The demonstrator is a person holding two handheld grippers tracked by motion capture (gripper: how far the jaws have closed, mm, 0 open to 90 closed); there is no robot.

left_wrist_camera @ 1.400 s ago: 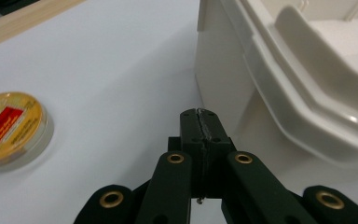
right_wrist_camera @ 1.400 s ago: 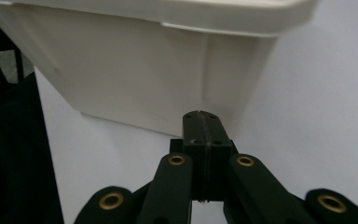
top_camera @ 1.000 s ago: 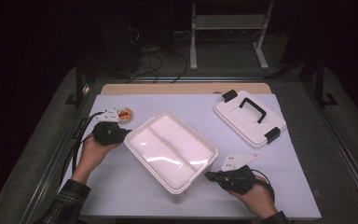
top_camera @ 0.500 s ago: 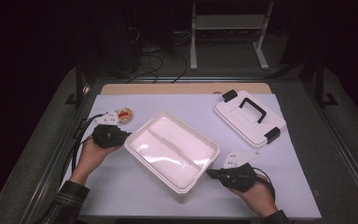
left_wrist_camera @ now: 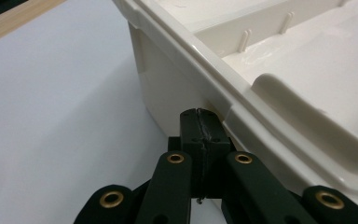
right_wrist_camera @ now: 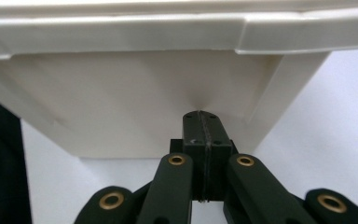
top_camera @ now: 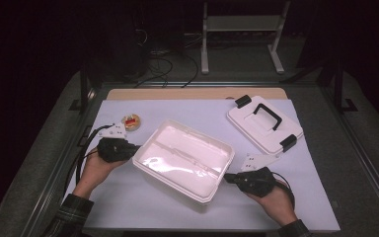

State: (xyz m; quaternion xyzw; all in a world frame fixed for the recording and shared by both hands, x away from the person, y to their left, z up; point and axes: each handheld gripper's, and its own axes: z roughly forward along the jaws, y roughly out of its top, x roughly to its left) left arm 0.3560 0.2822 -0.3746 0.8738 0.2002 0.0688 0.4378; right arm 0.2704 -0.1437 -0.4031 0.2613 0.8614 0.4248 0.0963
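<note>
On the white mat (top_camera: 143, 207) sits a box (top_camera: 185, 158).

The small round item (top_camera: 131, 121) beside the white box (top_camera: 184, 159) is too small to identify.

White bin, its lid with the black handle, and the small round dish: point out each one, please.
White bin (top_camera: 185, 159), high view, on its pale inner floor.
Lid (top_camera: 256, 129), high view, on its white top face beside the black handle.
Small round dish (top_camera: 131, 121), high view, on its centre.

High view overlooks table; both claw views closely face the tub (top_camera: 183, 159).
</note>
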